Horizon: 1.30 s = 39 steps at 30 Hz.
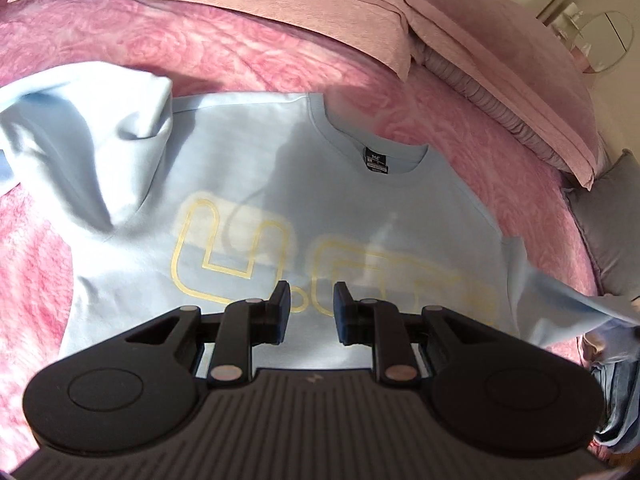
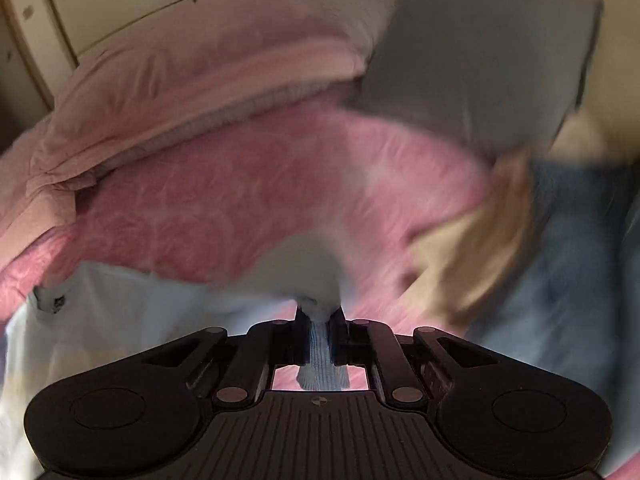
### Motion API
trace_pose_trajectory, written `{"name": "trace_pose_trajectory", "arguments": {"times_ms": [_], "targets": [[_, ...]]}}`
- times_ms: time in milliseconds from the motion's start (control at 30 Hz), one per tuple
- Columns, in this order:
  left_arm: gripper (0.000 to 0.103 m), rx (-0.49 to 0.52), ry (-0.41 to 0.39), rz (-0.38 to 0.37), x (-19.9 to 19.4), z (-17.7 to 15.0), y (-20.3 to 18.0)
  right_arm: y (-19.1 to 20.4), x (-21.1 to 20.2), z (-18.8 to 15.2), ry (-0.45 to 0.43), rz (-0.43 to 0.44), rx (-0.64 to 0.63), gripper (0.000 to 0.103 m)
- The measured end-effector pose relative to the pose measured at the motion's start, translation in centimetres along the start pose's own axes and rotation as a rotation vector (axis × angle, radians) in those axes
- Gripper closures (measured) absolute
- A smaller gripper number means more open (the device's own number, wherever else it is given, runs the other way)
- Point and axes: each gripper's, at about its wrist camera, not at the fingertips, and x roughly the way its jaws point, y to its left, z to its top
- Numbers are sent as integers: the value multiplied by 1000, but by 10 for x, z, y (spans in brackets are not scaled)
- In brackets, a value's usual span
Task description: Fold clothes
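The sweatshirt (image 1: 280, 184) lies face-up on the bed (image 1: 80, 40); the right hand-held gripper (image 2: 320, 334) pinches its cuff (image 2: 322, 364), likely to fold the sleeve inward, while the left hand-held gripper (image 1: 311, 312) hovers parted, empty.

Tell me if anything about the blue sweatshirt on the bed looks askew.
The sweatshirt lies face up and mostly flat, but one sleeve is bunched over its shoulder. The opposite sleeve's cuff is pinched in the right gripper. The left gripper is open.
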Motion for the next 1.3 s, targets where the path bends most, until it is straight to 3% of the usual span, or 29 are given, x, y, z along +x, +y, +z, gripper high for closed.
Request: {"name": "trace_pose_trajectory", "arguments": {"times_ms": [33,100,133,200,267,300,467,533,600,700,733,767,800,833,967,1033,1133,1200,1233,1267,1300], "targets": [[85,-1,-1,3,-1,0,0,-10,-7,17,21,-19,-25,96],[85,0,3,2,0,-2,-3,-33,-3,47,107,-135,-10,88],[85,8,7,1,1,-3,-5,-45,-1,62,151,-195,-2,74],[85,27,18,-2,4,-5,-11,-61,-3,72,93,-247,65,57],[85,47,33,-4,8,-8,-16,-70,-1,63,53,-212,137,33],[85,55,41,-2,11,-10,-18,-74,0,59,33,-193,173,31],[85,57,67,9,23,-12,-23,-97,35,-28,103,-19,469,31],[85,60,72,19,25,-11,-23,-105,53,-63,65,19,610,31],[85,72,74,31,26,-10,-24,-110,67,-84,8,-1,692,31],[85,72,70,48,25,-9,-21,-117,102,-95,-32,-94,694,31],[85,71,69,54,24,-9,-20,-113,103,-92,-30,-106,668,38],[85,69,67,60,24,-8,-19,-109,104,-88,-27,-117,642,72],[85,66,65,65,23,-8,-17,-105,105,-85,-24,-127,615,95],[85,58,62,68,21,-8,-14,-101,105,-81,-21,-138,588,96],[85,10,50,87,12,-12,4,-68,48,-64,-177,-290,329,96],[85,-16,44,98,8,-15,14,-68,37,-68,-172,-322,340,96],[85,-55,35,114,2,-18,30,-73,61,-81,-50,-352,367,95],[83,-80,28,127,-3,-21,41,-76,78,-89,30,-391,369,74],[82,-88,23,145,-8,-22,49,-76,83,-91,67,-451,371,52],[78,-98,15,167,-13,-22,59,-73,79,-91,48,-471,386,44],[73,-112,2,194,-18,-21,70,-70,74,-91,28,-490,401,42]]}}
